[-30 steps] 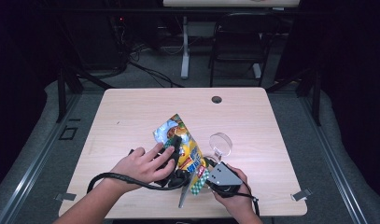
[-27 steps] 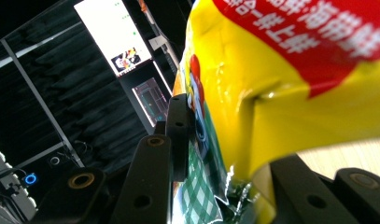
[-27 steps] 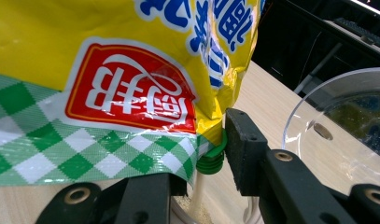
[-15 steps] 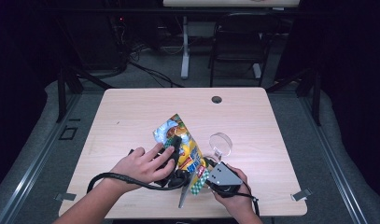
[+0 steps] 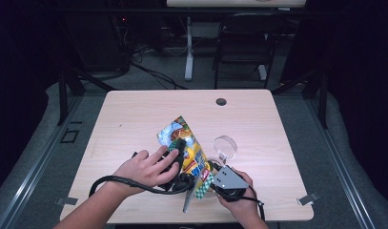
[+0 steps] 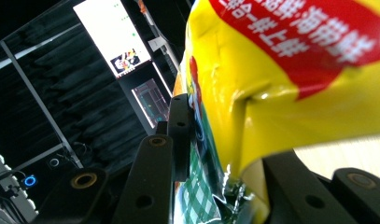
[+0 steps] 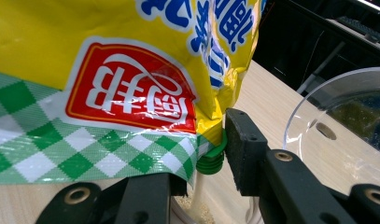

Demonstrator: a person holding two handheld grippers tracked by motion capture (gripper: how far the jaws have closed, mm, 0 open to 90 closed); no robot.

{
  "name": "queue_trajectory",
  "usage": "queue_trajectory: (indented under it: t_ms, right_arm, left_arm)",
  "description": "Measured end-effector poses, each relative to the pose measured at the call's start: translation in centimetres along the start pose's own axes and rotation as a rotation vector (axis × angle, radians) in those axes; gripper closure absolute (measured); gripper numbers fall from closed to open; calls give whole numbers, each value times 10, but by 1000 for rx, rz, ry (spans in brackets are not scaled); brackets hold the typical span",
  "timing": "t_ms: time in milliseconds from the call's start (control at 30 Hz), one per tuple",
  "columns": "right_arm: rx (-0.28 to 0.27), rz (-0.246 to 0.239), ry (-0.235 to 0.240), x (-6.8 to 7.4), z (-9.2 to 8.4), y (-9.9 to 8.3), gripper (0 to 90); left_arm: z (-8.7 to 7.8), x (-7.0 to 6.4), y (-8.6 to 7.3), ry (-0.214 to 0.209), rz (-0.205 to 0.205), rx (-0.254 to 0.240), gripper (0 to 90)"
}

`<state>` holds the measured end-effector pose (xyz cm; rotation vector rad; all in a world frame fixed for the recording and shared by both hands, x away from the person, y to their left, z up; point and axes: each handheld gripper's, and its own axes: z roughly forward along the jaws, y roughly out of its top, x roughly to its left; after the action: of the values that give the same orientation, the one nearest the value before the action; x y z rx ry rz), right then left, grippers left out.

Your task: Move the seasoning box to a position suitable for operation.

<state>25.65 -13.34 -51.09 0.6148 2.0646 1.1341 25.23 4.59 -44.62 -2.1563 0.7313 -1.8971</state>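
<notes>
Yellow foil snack bag (image 5: 188, 151), printed with red and blue panels and a green-checked band along one end, is recorded lying across the near middle of the pale wooden table (image 5: 134, 114), lifted at its near end between both tools. Left gripper (image 5: 179, 155), borne by the left hand (image 5: 144, 169), is seen closed on the bag's body; in the left gripper view the foil (image 6: 271, 93) is pinched and creased between the black jaws. Right gripper (image 5: 208, 183), carried by the right hand (image 5: 241, 205), is set at the checked end, and in the right gripper view the seam corner (image 7: 131, 140) is caught between its jaws, beside a small green ribbed piece (image 7: 211, 161) whose nature cannot be told. Clear round dish (image 5: 225, 147) is noted just beyond the right gripper, near the bag and apparently apart from it. The step in hand is judged to be the opening or steadying of the bag at its sealed end. For a clean result, the body should be kept firmly anchored by the left tool, the seam held close to its edge, and any pull applied slowly and away from the dish, so that the contents are not spilled.
</notes>
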Motion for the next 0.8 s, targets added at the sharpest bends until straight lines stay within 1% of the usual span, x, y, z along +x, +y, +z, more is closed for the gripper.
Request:
queue_trajectory:
  t_ms: [100,133,300,400,533,567,600,767,800]
  right_arm:
    - [-1,-1,0,0,0,0,712]
    - [-1,0,1,0,0,0,712]
    - [-2,1,0,0,0,0,712]
    - [-3,6,4,-1,0,0,712]
    - [-7,11,7,-1,0,0,712]
    - [-7,14,9,-1,0,0,712]
    - [-7,15,10,-1,0,0,712]
    - [-7,20,15,-2,-1,1,712]
    - [-9,24,14,-2,-1,1,712]
  left_arm:
    - [0,0,0,2,-2,-2,773]
    - [-1,1,0,-9,1,5,773]
    - [-1,2,0,-8,8,5,773]
    - [-1,2,0,-6,5,4,774]
    - [-1,3,1,-5,25,14,775]
    - [-1,4,1,-13,23,17,775]
    - [-1,4,0,-6,26,15,775]
    - [-1,4,1,-5,18,11,777]
    - [-1,4,0,-3,8,3,777]
